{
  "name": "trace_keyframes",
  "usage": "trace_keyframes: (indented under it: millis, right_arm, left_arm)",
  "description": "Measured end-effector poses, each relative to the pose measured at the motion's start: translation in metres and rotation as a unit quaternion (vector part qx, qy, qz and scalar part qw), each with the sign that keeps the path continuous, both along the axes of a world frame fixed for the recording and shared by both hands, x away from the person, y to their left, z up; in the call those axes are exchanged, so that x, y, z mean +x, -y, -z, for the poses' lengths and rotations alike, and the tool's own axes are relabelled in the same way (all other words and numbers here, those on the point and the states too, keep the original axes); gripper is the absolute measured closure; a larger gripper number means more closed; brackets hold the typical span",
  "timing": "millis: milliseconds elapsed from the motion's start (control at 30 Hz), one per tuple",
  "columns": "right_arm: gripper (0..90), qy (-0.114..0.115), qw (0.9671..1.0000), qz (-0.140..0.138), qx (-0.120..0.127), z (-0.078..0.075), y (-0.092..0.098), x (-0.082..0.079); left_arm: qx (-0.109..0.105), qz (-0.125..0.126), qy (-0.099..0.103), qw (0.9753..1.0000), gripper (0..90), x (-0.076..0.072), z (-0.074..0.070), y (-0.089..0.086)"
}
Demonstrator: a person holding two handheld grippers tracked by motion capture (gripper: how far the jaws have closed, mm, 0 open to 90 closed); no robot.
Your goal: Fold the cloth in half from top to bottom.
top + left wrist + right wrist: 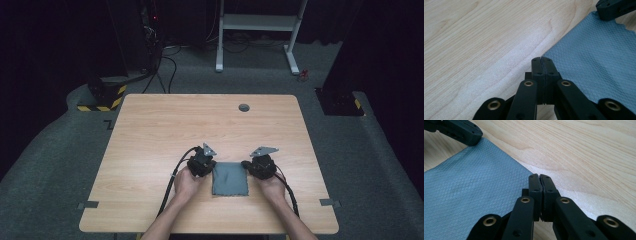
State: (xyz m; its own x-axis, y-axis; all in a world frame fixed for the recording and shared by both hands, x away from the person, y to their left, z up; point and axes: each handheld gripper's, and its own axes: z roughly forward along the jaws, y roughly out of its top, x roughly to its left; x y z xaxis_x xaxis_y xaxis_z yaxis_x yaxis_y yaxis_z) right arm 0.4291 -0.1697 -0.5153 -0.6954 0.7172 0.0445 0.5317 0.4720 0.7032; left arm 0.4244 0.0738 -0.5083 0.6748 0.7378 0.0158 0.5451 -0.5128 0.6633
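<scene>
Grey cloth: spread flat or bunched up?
Spread flat: the grey cloth lies as a smooth rectangle on the table, with one slight crease near its middle.

Grey-blue cloth (229,179) w/ diamond weave, light wood-grain table (165,130), black grippers w/ brass rivets

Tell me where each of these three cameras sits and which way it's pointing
High view: above the person's side, looking forward and down on the table; forearms, left gripper and right gripper flank the grey cloth.
Left gripper view: rides the left gripper, looking along shut jaws at a cloth corner.
Right gripper view: rides the right gripper, jaws shut at the opposite corner.
Shared: both gripper views show the cloth and the other gripper.
</scene>
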Motion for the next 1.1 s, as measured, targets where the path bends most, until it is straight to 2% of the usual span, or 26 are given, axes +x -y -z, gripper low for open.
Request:
trace_keyframes:
  millis: [200, 367, 667, 833, 1000, 1100]
  right_arm:
    - [88.8, 0.003, 1.0, 0.002, 0.004, 0.0, -0.001, 0.003]
    - [88.8, 0.006, 0.9999, 0.007, 0.007, -0.003, -0.003, 0.006]
    - [88.7, 0.009, 0.9998, 0.016, 0.009, -0.003, -0.012, 0.019]
    - [88.6, 0.007, 0.9997, 0.024, 0.008, -0.001, -0.017, 0.027]
    - [88.3, 0.008, 0.9994, 0.034, 0.003, 0.002, -0.022, 0.034]
    - [87.7, 0.009, 0.9994, 0.033, -0.002, 0.002, -0.023, 0.036]
  left_arm:
    - [-0.007, -0.007, 0.0, 1.0, 89.9, 0.005, -0.001, -0.003]
    - [0.006, -0.011, 0.013, 0.9998, 89.8, 0.009, -0.005, -0.002]
    - [-0.016, -0.033, 0.016, 0.9992, 89.8, 0.021, 0.0, -0.012]
    - [-0.019, -0.046, 0.022, 0.9985, 89.7, 0.028, 0.005, -0.014]
    - [-0.001, -0.048, 0.031, 0.9984, 89.1, 0.035, 0.003, -0.012]
    - [-0.004, -0.059, 0.032, 0.9977, 85.8, 0.035, 0.002, -0.013]
